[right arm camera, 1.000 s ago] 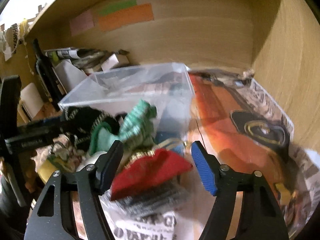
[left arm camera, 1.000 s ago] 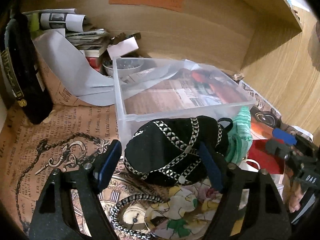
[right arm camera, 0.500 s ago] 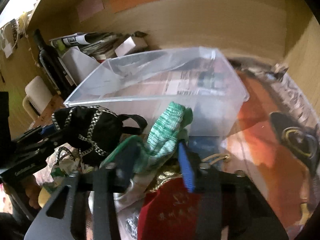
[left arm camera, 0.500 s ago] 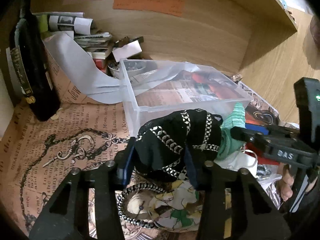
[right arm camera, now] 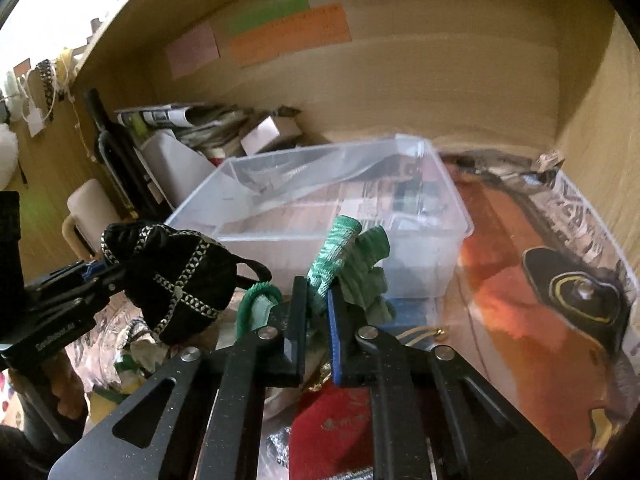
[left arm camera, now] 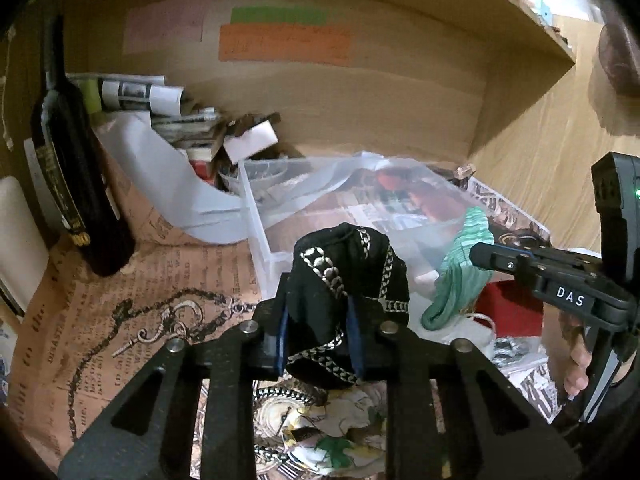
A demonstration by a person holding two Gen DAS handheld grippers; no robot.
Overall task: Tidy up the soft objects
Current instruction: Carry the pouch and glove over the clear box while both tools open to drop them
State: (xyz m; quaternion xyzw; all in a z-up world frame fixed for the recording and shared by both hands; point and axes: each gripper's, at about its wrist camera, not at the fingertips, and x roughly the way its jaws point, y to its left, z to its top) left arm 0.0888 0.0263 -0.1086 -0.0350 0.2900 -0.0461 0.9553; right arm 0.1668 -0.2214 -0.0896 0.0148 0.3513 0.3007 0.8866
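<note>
Left gripper [left arm camera: 318,334] clenched on the black cloth [left arm camera: 348,292] with silver trim, pads pressing in from both sides; the cloth bulges up above the jaws, its lower end drooping behind them, partly hidden. It sits at 6 o'clock of the clear bin [left arm camera: 344,208], just short of the near wall. Right gripper [right arm camera: 318,312] pinched tight on the green sock [right arm camera: 340,256], whose cuff sticks up past the fingertips; the rest bunches behind the fingers, hard to trace. In the left view the sock [left arm camera: 464,272] hangs at 3 o'clock of the black cloth, apart from it. In the right view the black cloth [right arm camera: 176,276] is at 9 o'clock of the sock.

Red fabric [right arm camera: 336,428] below the right gripper, mostly covered by its arms. Flowered cloth [left arm camera: 340,436] under the left gripper, cut off by the frame. Dark bottle [left arm camera: 76,184] at 10 o'clock of the bin, neck in shadow. Paper pile [left arm camera: 172,116] behind the bin, probably newspapers, too blurred to read.
</note>
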